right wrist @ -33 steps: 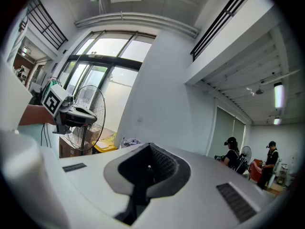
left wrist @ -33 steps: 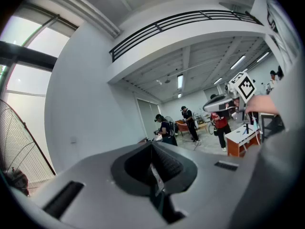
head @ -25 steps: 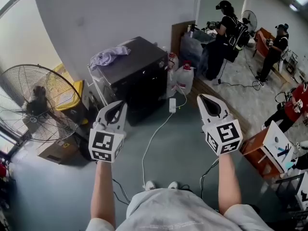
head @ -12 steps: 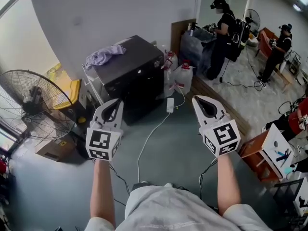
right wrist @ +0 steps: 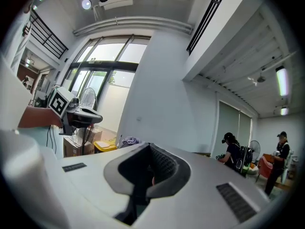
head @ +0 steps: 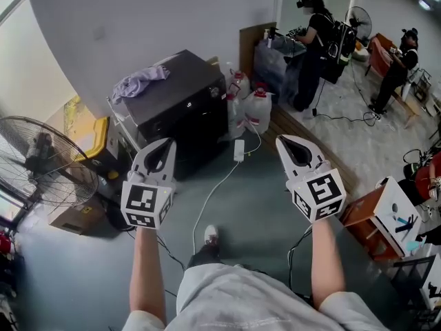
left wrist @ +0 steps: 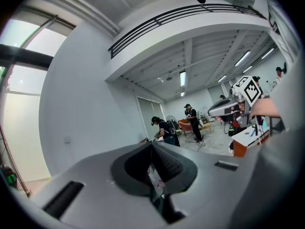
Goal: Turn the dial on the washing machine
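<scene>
Boxy dark washing machine [head: 182,105], crumpled lilac cloth [head: 138,83] on top.
Left gripper [head: 164,150], right gripper [head: 293,149]: ribbed jaws together, empty.

Washing machine [head: 182,105]: against the wall, ahead of the left claw [head: 164,147].
Cloth [head: 140,83]: on the machine's top, left rear.
Fan [head: 41,164]: left of the machine.
Jugs [head: 258,110]: just right of the machine.
Cable [head: 213,198]: on the floor [head: 258,202], between the left claw and the right claw [head: 289,143].

Open-plan test lab: washing machine [head: 185,94] on bare floor [head: 265,202], standing fan [head: 40,167], headset-wearing people [head: 313,47], mezzanine railing [left wrist: 190,14].
</scene>
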